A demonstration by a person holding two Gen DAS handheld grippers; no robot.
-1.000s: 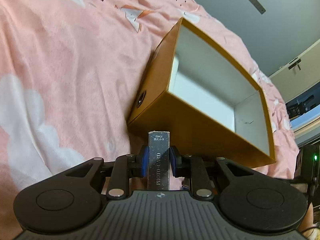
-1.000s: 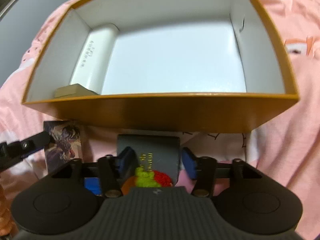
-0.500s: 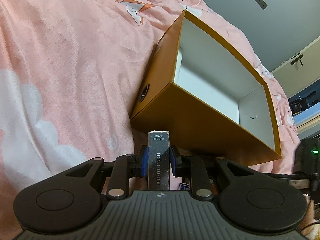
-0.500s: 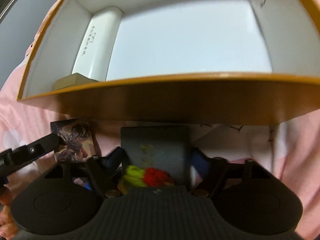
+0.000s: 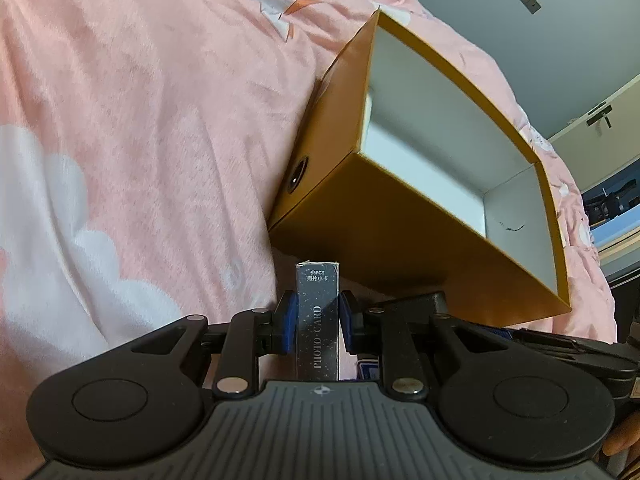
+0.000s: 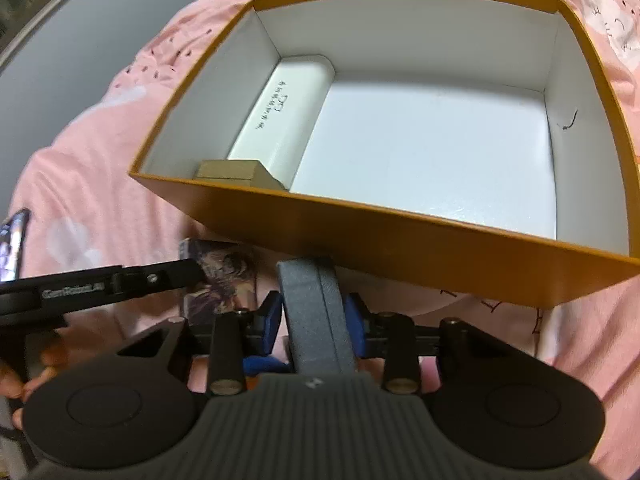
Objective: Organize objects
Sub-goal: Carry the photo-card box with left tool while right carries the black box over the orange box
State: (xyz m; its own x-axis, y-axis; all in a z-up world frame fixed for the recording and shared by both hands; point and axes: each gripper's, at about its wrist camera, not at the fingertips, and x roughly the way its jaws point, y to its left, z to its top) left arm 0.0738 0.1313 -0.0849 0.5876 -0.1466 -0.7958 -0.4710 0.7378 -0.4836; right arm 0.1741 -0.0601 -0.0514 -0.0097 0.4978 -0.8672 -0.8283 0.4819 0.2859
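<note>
- Blue pads of the left gripper pinch a slim, dark, speckled card box held upright on its narrow edge; its face reads "PHOTO CARD", with "55PCS" and small Chinese characters on top.
- Right gripper, jaws closing, has a dark grey, grainy-textured flat case edge-up between its blue pads, which touch both faces.
- Printed illustrated card pack lies on the bedding just left of that case, partly behind the other gripper's black bar marked "GenRobot.AI".
- Soft pink fleece blanket with white cloud shapes lies under everything.
- Large open mustard-orange cardboard box with smooth white lining sits just beyond both grippers.
- Inside, along its left wall, rests a white rounded-edge oblong box with small unreadable lettering, and nearer, a small tan cardboard block in the near-left corner.
</note>
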